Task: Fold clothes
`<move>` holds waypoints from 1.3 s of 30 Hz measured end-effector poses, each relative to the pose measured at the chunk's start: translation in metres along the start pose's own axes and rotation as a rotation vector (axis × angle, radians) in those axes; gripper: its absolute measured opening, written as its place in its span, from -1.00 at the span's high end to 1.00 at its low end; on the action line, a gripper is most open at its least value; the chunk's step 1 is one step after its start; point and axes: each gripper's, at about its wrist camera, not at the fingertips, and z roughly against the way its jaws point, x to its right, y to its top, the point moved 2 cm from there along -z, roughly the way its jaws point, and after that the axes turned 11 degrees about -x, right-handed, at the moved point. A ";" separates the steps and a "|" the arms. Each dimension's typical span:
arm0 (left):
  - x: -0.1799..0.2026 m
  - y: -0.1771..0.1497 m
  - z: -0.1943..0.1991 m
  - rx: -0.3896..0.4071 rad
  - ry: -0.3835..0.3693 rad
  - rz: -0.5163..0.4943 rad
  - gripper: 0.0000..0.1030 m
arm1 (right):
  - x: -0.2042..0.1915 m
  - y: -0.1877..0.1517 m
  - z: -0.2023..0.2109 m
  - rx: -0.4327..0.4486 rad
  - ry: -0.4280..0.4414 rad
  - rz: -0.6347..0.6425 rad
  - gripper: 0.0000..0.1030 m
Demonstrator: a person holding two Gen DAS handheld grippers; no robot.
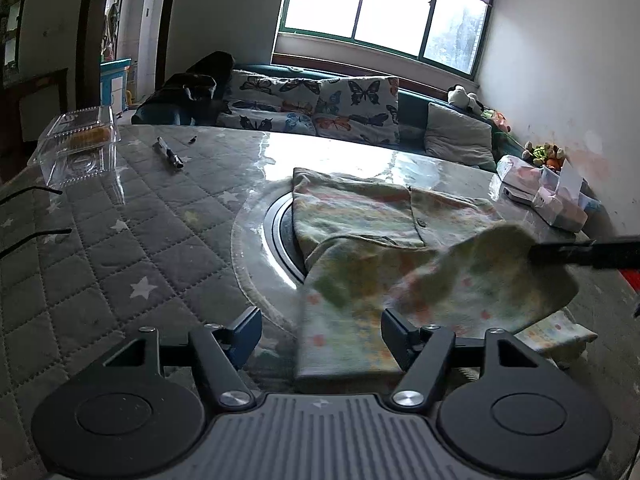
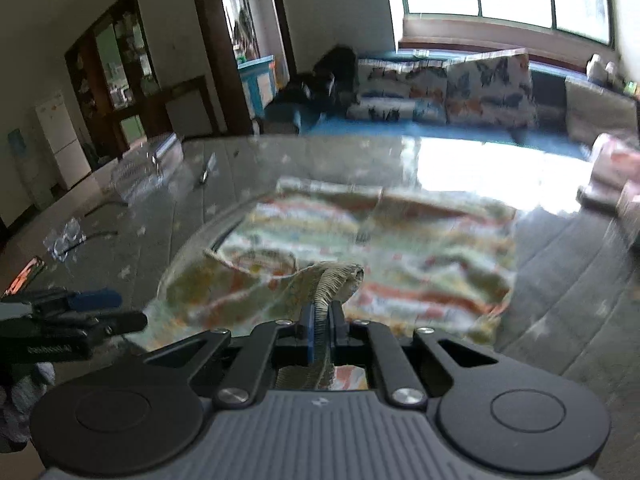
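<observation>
Pastel cotton shirt [image 1: 360,208] lies spread on the glass-topped table [image 1: 168,216] | right gripper [image 2: 320,320] clamped on its ribbed cuff [image 2: 336,276], raising the sleeve to fold inward | left gripper [image 1: 320,336] jaws apart, empty, at the hem, likely ready to pin it.

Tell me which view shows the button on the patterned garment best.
The left wrist view. There the button shows as a small dark dot on the placket of the patterned garment, sharp and unobstructed. In the right wrist view the garment is motion-blurred, so no button can be made out; the right gripper pinches its ribbed hem.
</observation>
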 end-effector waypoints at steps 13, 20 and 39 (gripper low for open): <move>0.009 0.027 -0.014 -0.005 -0.014 -0.055 -0.18 | 0.022 -0.012 -0.018 -0.057 -0.088 -0.037 0.87; 0.020 0.046 -0.045 -0.054 -0.045 -0.092 0.24 | 0.026 -0.013 -0.021 -0.056 -0.125 -0.025 0.76; 0.018 0.038 -0.064 -0.095 0.008 -0.143 0.27 | 0.021 -0.024 -0.033 -0.124 -0.045 0.091 0.45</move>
